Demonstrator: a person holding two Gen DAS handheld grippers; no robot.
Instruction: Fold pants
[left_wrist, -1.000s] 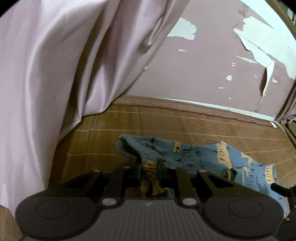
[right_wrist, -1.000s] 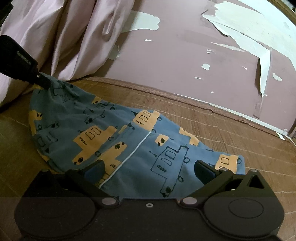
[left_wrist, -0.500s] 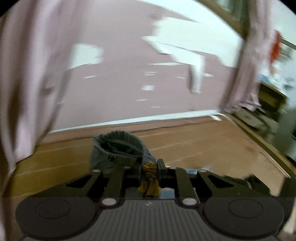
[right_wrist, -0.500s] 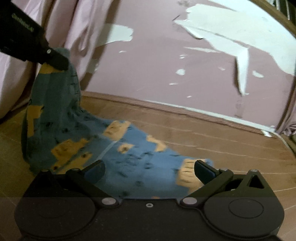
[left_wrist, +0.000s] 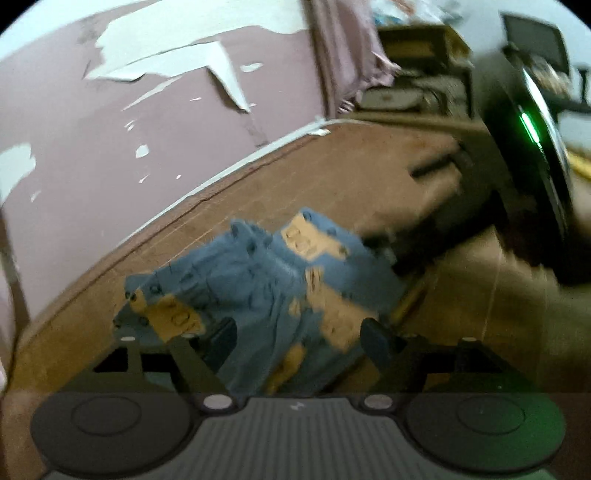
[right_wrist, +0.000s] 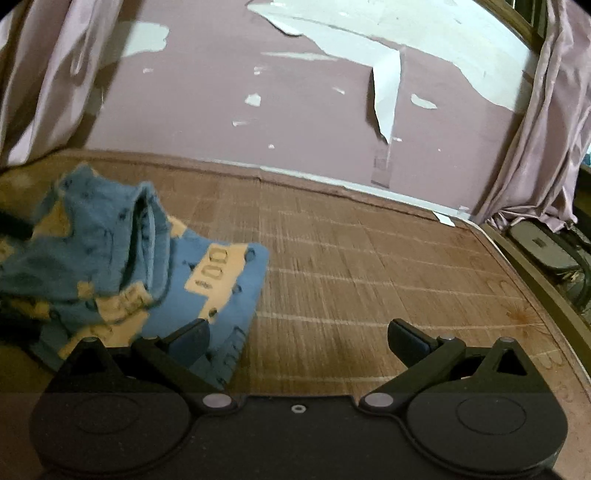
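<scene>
The blue pants with yellow truck prints lie bunched and doubled over on the brown woven mat. My left gripper is open, its fingers spread either side of the cloth, which lies loose between them. In the right wrist view the pants sit at the left, one end flopped over the rest. My right gripper is open and empty over bare mat, its left finger over the pants' near edge. The left view is blurred.
A peeling mauve wall runs along the far edge of the mat. Pink curtains hang at both sides. A wooden frame edge borders the mat on the right. A dark device with a green light is at the left view's right.
My left gripper carried the pants' end over to the right across the rest, then opened and let it go. The pants now lie doubled over. My right gripper stayed open.
</scene>
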